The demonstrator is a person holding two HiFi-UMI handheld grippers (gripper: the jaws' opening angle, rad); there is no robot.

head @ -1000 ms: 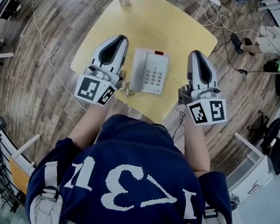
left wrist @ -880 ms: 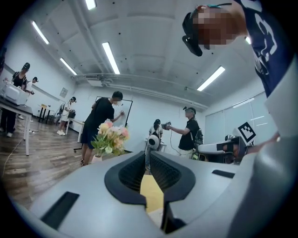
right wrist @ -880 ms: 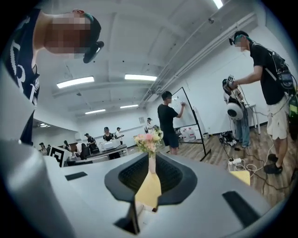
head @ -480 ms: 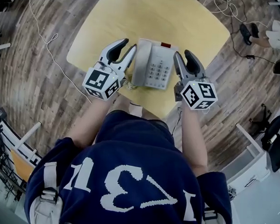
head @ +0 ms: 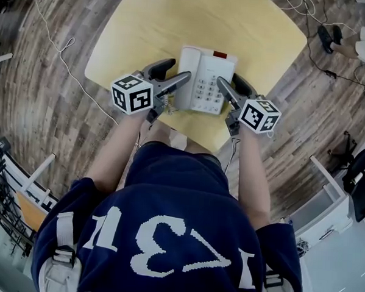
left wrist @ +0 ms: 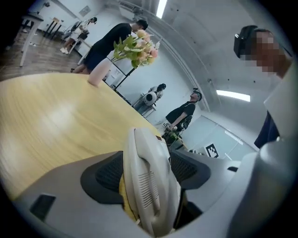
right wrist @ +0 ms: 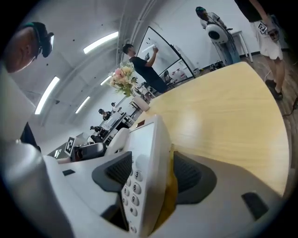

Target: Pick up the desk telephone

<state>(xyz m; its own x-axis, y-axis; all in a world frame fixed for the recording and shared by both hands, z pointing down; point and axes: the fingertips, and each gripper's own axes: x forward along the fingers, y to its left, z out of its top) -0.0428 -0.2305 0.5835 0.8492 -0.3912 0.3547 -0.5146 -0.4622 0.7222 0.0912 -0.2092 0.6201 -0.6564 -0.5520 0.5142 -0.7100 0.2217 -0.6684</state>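
Note:
A white desk telephone (head: 205, 80) with grey keys lies near the front edge of the pale yellow table (head: 177, 20). My left gripper (head: 175, 72) is low at the phone's left side. Its jaws are opening, and the handset (left wrist: 150, 186) stands between the two dark pads with a gap on each side. My right gripper (head: 230, 84) is at the phone's right side. Its jaws are opening too, one above and one below the phone's keypad edge (right wrist: 145, 162), and the pads are not pressing on it. The phone rests flat on the table.
The coiled handset cord (head: 164, 103) hangs at the table's front edge beside the left gripper. A vase of flowers (left wrist: 136, 45) stands at the table's far side. Several people stand in the room behind. Cables (head: 53, 44) lie on the wooden floor.
Both grippers came down from above the table to the phone's two sides and rolled onto their sides. Their jaws went from shut to wide apart, now straddling the phone's edges.

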